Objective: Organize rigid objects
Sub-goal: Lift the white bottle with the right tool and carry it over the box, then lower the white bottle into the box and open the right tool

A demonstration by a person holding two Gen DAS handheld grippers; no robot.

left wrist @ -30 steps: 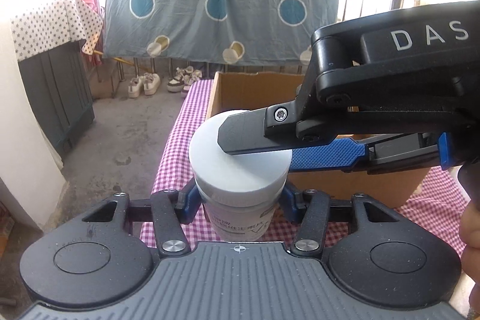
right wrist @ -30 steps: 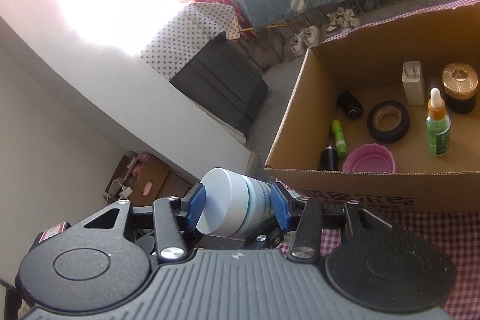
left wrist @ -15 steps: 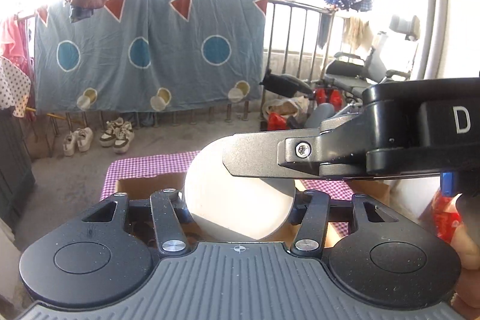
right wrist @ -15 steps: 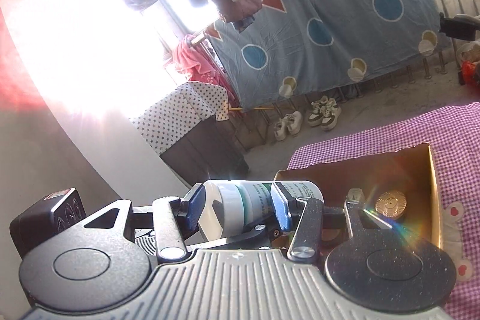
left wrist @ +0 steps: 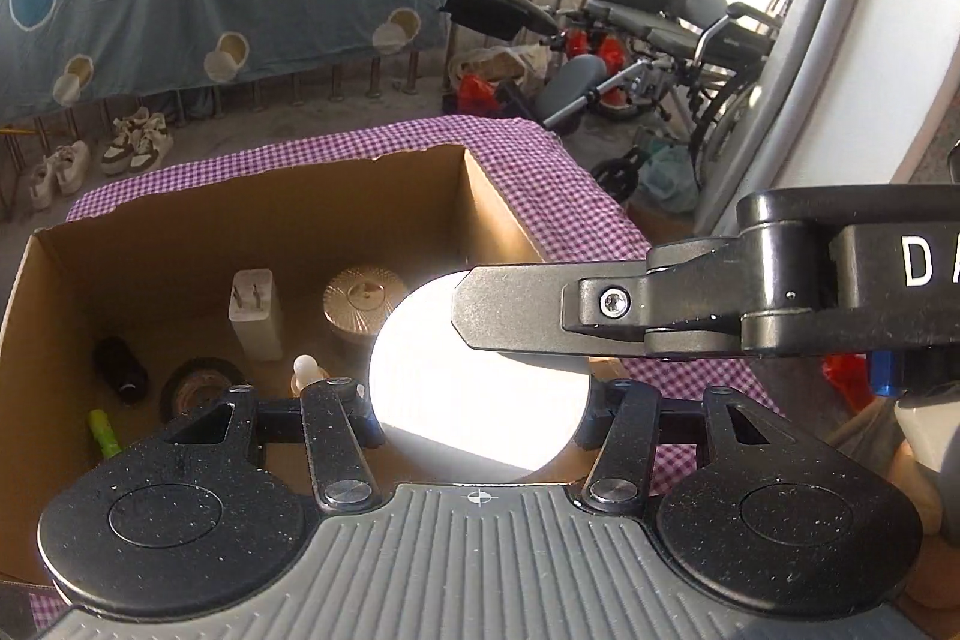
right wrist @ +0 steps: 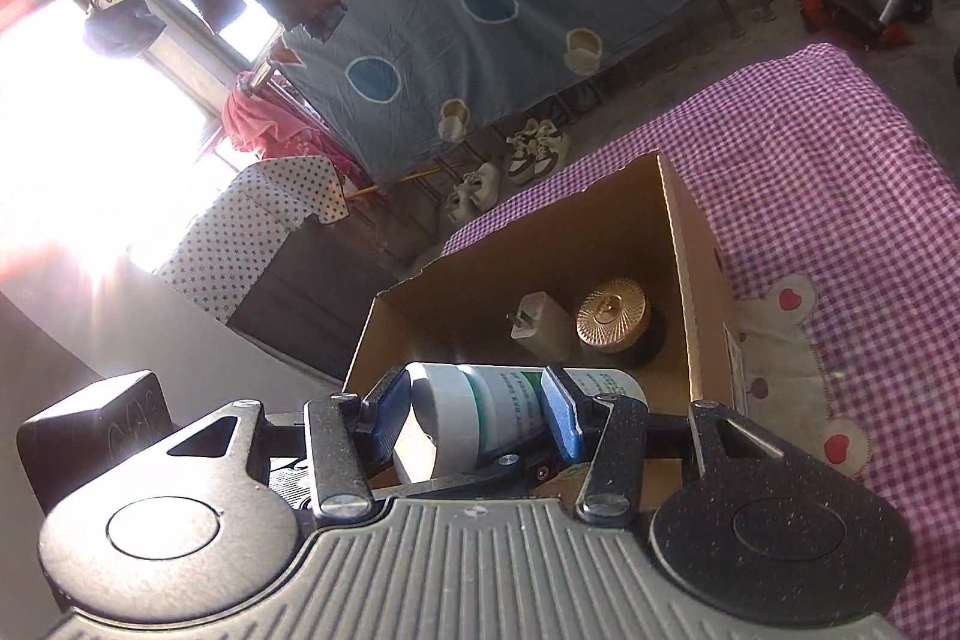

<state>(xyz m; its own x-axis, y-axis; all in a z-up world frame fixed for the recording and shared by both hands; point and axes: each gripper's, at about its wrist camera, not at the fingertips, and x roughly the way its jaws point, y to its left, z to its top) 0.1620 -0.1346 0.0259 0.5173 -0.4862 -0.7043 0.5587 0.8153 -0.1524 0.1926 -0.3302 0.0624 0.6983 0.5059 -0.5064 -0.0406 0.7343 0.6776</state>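
Gripping one white round plastic jar (right wrist: 480, 412) from both sides, the left gripper (left wrist: 480, 412) and right gripper (right wrist: 474, 412) fingers hold it above the open brown cardboard box (left wrist: 180, 244) on the purple-checked surface (right wrist: 840, 196).

Charger (left wrist: 255, 314) beside tin (left wrist: 359, 299) in box (left wrist: 180, 244)

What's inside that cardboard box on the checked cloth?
Inside the cardboard box: a white plug adapter, a gold-lidded jar, a tape roll, a black cylinder, a green stick and a dropper tip. The white jar and both hand-held grippers cover the near part.
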